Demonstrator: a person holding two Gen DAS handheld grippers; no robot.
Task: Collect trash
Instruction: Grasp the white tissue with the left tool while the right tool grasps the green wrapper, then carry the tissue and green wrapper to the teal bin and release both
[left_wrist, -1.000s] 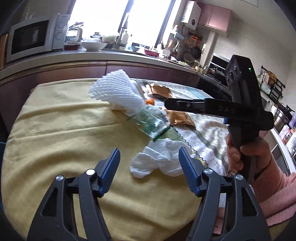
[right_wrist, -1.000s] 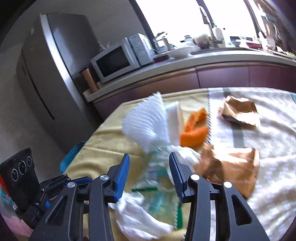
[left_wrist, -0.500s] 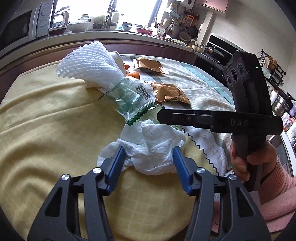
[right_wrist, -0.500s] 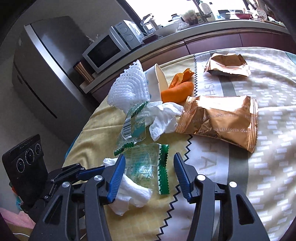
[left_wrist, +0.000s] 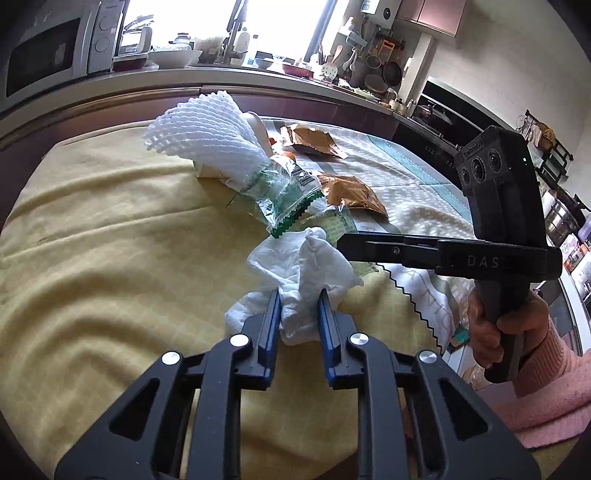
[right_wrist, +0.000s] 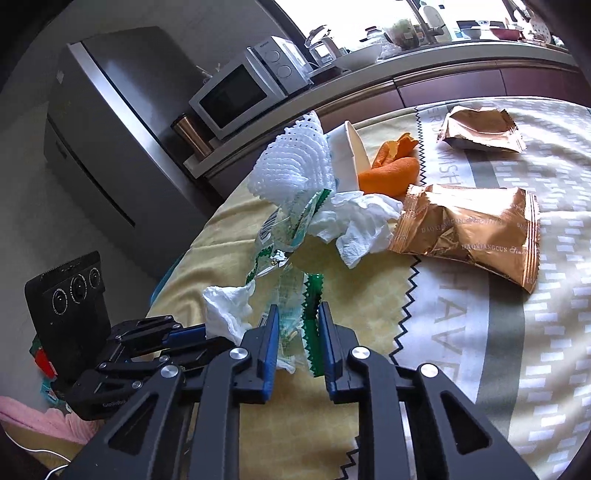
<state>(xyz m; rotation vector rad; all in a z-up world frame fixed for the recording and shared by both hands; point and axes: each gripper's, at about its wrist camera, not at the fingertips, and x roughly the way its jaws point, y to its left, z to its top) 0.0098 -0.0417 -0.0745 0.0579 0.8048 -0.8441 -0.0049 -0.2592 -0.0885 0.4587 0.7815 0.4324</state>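
Both grippers have dropped closer to the trash since the earlier frames and their jaws have just been closing: the left gripper (left_wrist: 298, 314), earlier wide apart short of the tissue, now has its blue pads pressed on the crumpled white tissue (left_wrist: 306, 269); the right gripper (right_wrist: 295, 332), earlier wide over the pile, is now clamped on the clear green-edged wrapper (right_wrist: 295, 314). Wrist views have tilted lower, so the pile sits nearer and bigger in both. Step in hand: grasp phase of collecting trash, one piece per gripper, both pieces still resting on the counter (left_wrist: 110, 240) under its yellow cloth, not lifted. In the left view the tissue sits at centre, and the right gripper (left_wrist: 343, 245) comes in from 3 o'clock, tip just beside the tissue's far edge. Rest of the trash lies toward 12 o'clock of the grasps: second green wrapper (left_wrist: 284, 195), white foam net (left_wrist: 207, 136), gold snack bag (right_wrist: 469, 229), another gold bag (right_wrist: 480, 129) further at 1 o'clock, orange peel (right_wrist: 391, 173), second tissue (right_wrist: 362, 221), paper cup (right_wrist: 351, 155) behind the net. No bin visible, so drop spot cannot be told. Next move probably calls for lifting both pieces clear without dragging the neighbouring wrapper or cloth, since tissue and wrapper touch each other near the jaws, then carrying them to wherever trash goes. Risk: thin wrapper may slip, tissue may tear.
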